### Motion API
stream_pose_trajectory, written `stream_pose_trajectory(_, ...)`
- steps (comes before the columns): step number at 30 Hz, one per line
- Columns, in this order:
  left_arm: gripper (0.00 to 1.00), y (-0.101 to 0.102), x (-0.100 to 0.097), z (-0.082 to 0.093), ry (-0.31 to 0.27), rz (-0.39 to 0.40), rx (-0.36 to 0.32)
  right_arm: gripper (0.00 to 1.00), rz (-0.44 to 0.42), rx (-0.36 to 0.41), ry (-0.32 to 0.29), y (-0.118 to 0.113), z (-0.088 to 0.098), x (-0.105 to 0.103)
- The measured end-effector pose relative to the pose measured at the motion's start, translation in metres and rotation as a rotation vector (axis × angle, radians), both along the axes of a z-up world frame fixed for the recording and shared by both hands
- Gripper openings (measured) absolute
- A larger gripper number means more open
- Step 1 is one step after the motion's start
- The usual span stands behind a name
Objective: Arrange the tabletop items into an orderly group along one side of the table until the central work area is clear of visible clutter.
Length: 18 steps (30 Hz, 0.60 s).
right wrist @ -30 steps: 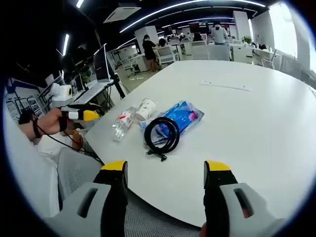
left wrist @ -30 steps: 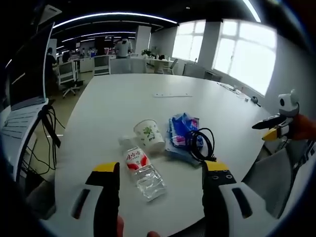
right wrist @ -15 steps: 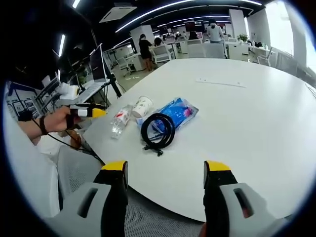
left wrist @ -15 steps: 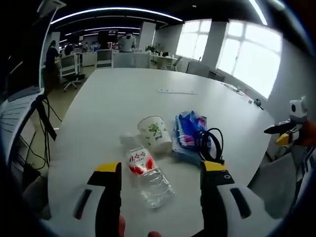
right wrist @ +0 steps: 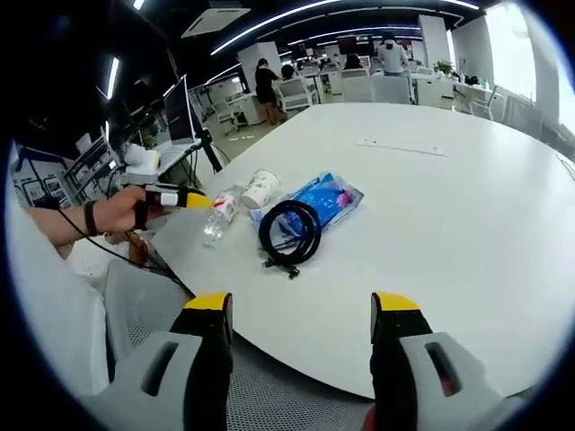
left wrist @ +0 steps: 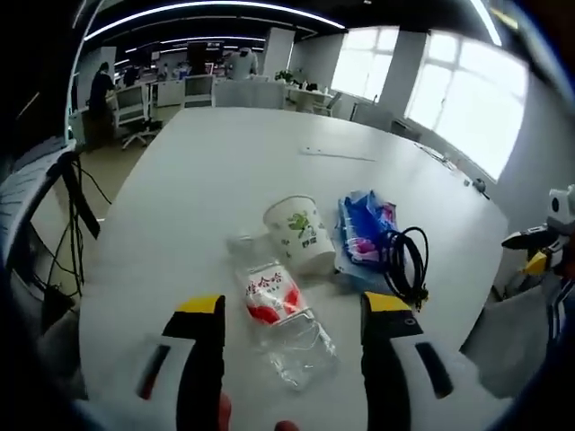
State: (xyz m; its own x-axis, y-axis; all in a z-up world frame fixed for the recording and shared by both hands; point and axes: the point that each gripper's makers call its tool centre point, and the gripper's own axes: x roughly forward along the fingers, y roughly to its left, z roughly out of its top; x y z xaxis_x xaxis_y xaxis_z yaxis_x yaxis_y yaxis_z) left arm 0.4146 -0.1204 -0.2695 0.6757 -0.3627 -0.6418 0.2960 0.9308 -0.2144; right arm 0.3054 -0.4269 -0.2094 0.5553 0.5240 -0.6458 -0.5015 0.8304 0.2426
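1. Tabletop items lie clustered near one edge of the white table [left wrist: 225, 171]: a clear plastic bottle [left wrist: 280, 316] with a red label lying on its side, a paper cup [left wrist: 301, 232] tipped over just beside it, a blue packet [left wrist: 364, 235], and a coiled black cable [left wrist: 406, 265] resting on the packet's near end.
2. From the left gripper view the bottle lies close, between the left tool's [left wrist: 289, 310] yellow-tipped jaws, which stand apart and clear of it; the label's print and the cup's green leaf pattern are readable here.
3. From the right gripper view the same group sits farther off, with the cable [right wrist: 289, 233] nearest, the packet [right wrist: 325, 200] behind it, the cup [right wrist: 260, 189] and bottle [right wrist: 216, 216] beyond. The right tool [right wrist: 300, 310] has its jaws apart and hangs off the table edge over a grey mesh chair [right wrist: 269, 395].
4. This view also catches the person's hand [right wrist: 121, 211] holding the left tool level, its yellow tip close to the bottle.
5. A thin white strip [right wrist: 396, 147] lies well apart, farther along the table.
6. Office desks, chairs and people stand in the background.
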Motion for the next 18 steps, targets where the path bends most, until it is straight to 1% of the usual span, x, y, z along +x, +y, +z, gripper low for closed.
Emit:
stream_pose_trajectory(6, 0.59, 0.003, 0.006, -0.013, 0.033, 0.025, 0.025, 0.61, 0.002, -0.011, 0.013, 0.002, -0.005, -0.003)
stream_pose_trajectory(8, 0.59, 0.002, 0.007, -0.016, 0.046, 0.027, 0.023, 0.61, 0.006, -0.018, 0.019, 0.002, -0.007, -0.005)
stream_pose_trajectory(14, 0.58, 0.001, 0.011, -0.020, 0.058, 0.022, 0.037, 0.61, -0.001, -0.018, 0.025, 0.003, -0.010, -0.008)
stream_pose_trajectory(18, 0.57, 0.003, 0.017, -0.024, 0.067, 0.019, 0.046, 0.61, -0.002, -0.019, 0.030, 0.003, -0.012, -0.010)
